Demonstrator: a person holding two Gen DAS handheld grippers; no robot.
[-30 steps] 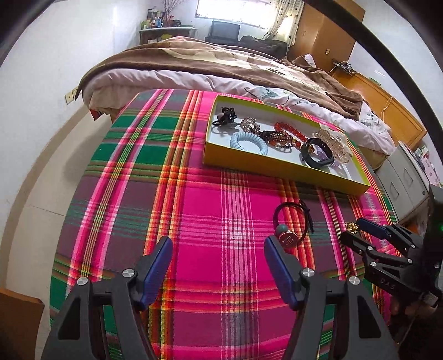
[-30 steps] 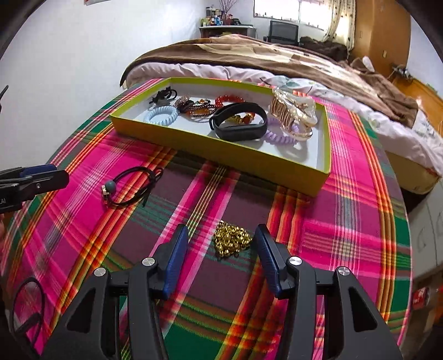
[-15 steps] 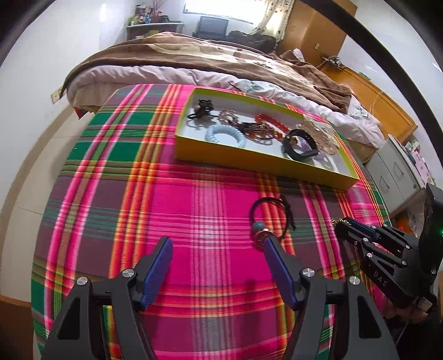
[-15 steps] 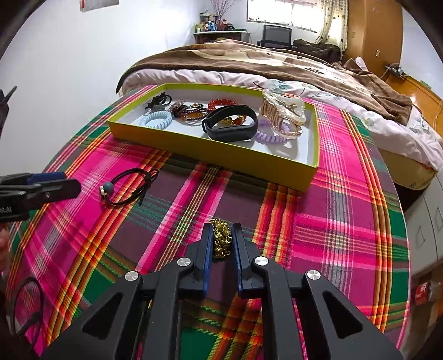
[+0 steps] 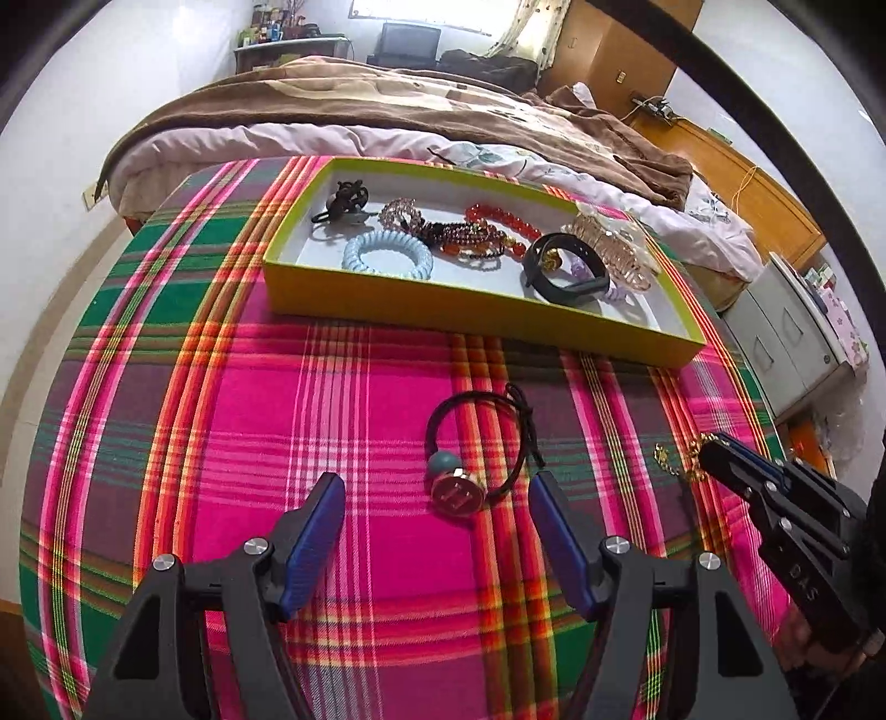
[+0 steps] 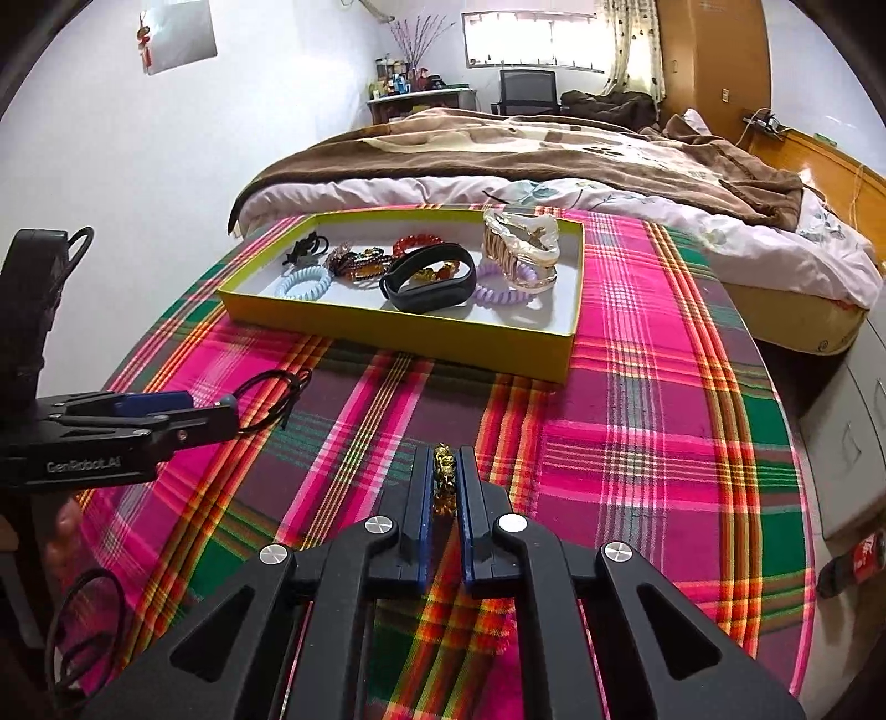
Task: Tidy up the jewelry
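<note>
The gold bead bracelet (image 6: 444,477) sits pinched in the right gripper (image 6: 444,471), whose jaws have just been closing and now clamp it above the plaid-covered table (image 6: 637,443). Nearby, the black hair tie with a teal bead and round charm (image 5: 470,448) lies on the cloth between the left gripper's (image 5: 434,518) wide-spread jaws, untouched. Beyond it, the yellow tray (image 5: 470,321) holds bracelets and hair ties.

I see white walls (image 6: 138,166), an unmade bed (image 6: 554,160) under a brown blanket (image 5: 387,105), a bright curtained window (image 6: 531,47), a wooden wardrobe (image 6: 714,55), a cluttered far shelf (image 6: 415,94), grey drawers (image 5: 786,332)
</note>
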